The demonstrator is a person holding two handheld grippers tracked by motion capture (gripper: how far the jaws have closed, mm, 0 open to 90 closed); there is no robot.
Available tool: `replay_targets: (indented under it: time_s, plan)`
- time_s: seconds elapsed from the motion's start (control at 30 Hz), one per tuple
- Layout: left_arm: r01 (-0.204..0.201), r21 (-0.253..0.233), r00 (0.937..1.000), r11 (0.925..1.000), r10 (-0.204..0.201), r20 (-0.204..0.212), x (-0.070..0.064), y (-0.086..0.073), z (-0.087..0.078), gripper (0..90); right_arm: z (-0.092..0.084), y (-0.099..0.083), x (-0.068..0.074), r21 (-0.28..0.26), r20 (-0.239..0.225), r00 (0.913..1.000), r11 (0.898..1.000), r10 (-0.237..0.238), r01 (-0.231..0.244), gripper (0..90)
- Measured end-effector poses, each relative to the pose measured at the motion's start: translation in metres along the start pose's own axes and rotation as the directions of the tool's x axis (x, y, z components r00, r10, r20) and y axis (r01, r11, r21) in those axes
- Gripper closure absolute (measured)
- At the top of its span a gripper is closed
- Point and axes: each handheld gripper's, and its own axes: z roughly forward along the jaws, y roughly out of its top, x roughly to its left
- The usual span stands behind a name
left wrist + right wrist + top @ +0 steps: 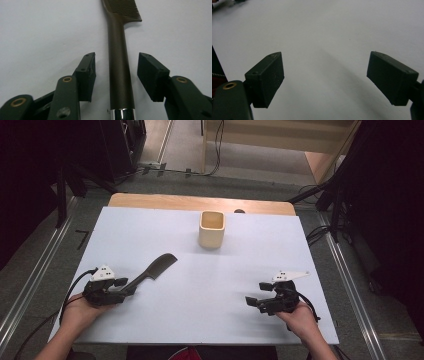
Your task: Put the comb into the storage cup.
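Observation:
A dark brown comb (156,268) lies flat on the white table cover (215,280), teeth end pointing to the far right. Its handle (120,75) runs between the jaws of my left gripper (128,287), which stand open with a gap on each side of it. In the left gripper view the left gripper (117,57) straddles the handle, and a silver band shows at the handle's near end. My right gripper (256,293) rests low at the front right, open, with nothing between its fingers. In its own view the right gripper (325,57) frames bare white surface.
A beige square cup (212,229) stands upright at the back middle of the cover. A strip of wooden tabletop (200,202) shows behind the cover. Dark stands and cables surround the table on both sides.

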Motion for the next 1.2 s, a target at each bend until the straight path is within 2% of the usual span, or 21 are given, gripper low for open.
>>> replay_targets:
  time_s: [0.13, 0.4, 0.47, 0.67, 1.0, 1.1, 1.2]
  plan:
    - [-0.013, -0.001, 0.9992, 0.9999, 0.013, -0.039, -0.003, -0.001, 0.001, 59.6, 0.000, 0.000, 0.000, 0.000, -0.001, 1.0000, 1.000, 0.001, -0.001, 12.5]
    - [-0.007, -0.001, 0.9987, 1.0000, 0.007, -0.051, -0.004, 0.000, 0.002, 72.7, 0.000, 0.000, 0.000, 0.000, -0.002, 1.0000, 1.000, 0.002, -0.002, 12.4]
    - [0.016, 0.009, 0.9986, 0.9998, -0.015, -0.050, -0.004, 0.001, 0.002, 73.1, 0.001, 0.000, 0.000, 0.001, -0.002, 1.0000, 1.000, 0.001, -0.001, 12.5]
    - [0.015, 0.022, 0.9988, 0.9996, -0.014, -0.048, -0.004, 0.004, 0.002, 73.5, 0.001, 0.000, 0.000, 0.003, -0.001, 1.0000, 1.000, 0.001, -0.001, 12.5]
    - [0.040, 0.044, 0.9984, 0.9982, -0.038, -0.042, -0.003, 0.008, 0.001, 73.6, 0.002, 0.000, -0.001, 0.009, -0.004, 1.0000, 1.000, 0.001, -0.001, 12.5]
    - [0.052, 0.042, 0.9984, 0.9978, -0.051, -0.023, -0.001, 0.010, 0.001, 73.7, 0.002, 0.000, -0.001, 0.008, -0.002, 1.0000, 1.000, 0.003, -0.003, 12.5]
    - [0.045, 0.040, 0.9990, 0.9982, -0.044, -0.007, -0.002, 0.012, 0.000, 73.7, 0.001, 0.000, -0.002, 0.007, 0.002, 1.0000, 1.000, 0.005, -0.005, 12.5]
